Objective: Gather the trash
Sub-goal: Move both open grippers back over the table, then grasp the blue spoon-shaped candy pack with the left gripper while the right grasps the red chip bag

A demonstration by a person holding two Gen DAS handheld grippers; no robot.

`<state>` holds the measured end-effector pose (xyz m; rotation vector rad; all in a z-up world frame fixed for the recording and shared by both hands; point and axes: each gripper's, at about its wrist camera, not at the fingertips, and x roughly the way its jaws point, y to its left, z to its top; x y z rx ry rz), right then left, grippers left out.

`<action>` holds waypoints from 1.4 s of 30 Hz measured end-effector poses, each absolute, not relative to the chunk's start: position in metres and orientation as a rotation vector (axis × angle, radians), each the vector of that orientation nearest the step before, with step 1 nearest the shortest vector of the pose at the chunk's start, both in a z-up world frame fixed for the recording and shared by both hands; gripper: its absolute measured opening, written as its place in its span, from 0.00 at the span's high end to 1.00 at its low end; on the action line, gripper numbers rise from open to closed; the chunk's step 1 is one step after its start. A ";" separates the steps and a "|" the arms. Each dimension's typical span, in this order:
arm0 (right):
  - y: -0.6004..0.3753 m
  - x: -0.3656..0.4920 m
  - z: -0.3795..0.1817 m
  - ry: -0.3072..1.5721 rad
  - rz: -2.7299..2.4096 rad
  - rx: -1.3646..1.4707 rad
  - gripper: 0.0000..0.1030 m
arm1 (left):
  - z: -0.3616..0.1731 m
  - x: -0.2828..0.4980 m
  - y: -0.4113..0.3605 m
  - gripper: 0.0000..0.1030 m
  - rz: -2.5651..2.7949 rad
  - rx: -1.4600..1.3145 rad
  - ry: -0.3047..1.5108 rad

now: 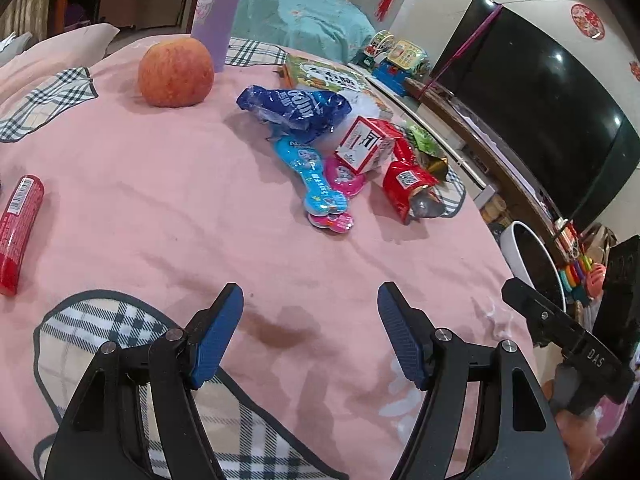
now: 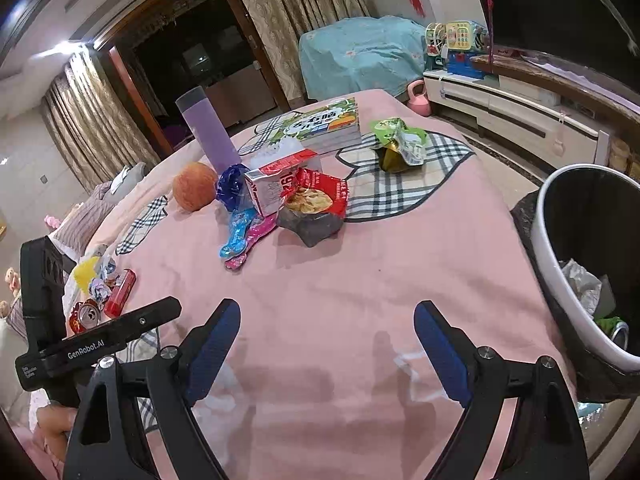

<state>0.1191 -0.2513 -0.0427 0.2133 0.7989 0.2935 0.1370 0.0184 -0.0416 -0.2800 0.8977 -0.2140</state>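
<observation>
Trash lies in a pile on the pink bedspread (image 1: 168,208): a blue wrapper (image 1: 294,110), a red-and-white carton (image 1: 366,144), a red snack bag (image 1: 408,184), blue and pink bone-shaped packets (image 1: 316,178), and a green wrapper (image 2: 400,140). The same pile shows in the right wrist view, with the red snack bag (image 2: 316,196) in front. A white bin (image 2: 580,264) with a black liner stands right of the bed and holds some trash. My left gripper (image 1: 310,304) and right gripper (image 2: 328,320) are both open and empty, low over the bedspread, short of the pile.
An apple (image 1: 176,72), a purple cup (image 1: 216,20) and a book (image 2: 320,120) sit behind the pile. A red tube (image 1: 18,232) lies at the left, near a crushed can (image 2: 84,316) and crumpled wrappers (image 2: 98,280). A TV (image 1: 540,92) and cabinet stand at the right.
</observation>
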 end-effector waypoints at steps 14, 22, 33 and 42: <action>-0.247 0.149 -0.048 0.802 0.318 0.250 0.13 | -0.041 0.177 0.018 0.31 -0.200 -0.268 0.911; -0.243 0.177 -0.050 0.795 0.336 0.277 0.13 | -0.041 0.215 0.007 0.31 -0.217 -0.248 0.916; -0.232 0.222 -0.069 0.854 0.365 0.318 0.25 | -0.059 0.248 -0.003 0.47 -0.227 -0.221 0.952; -0.224 0.225 -0.075 0.876 0.347 0.243 1.00 | -0.059 0.245 -0.008 0.80 -0.256 -0.197 0.930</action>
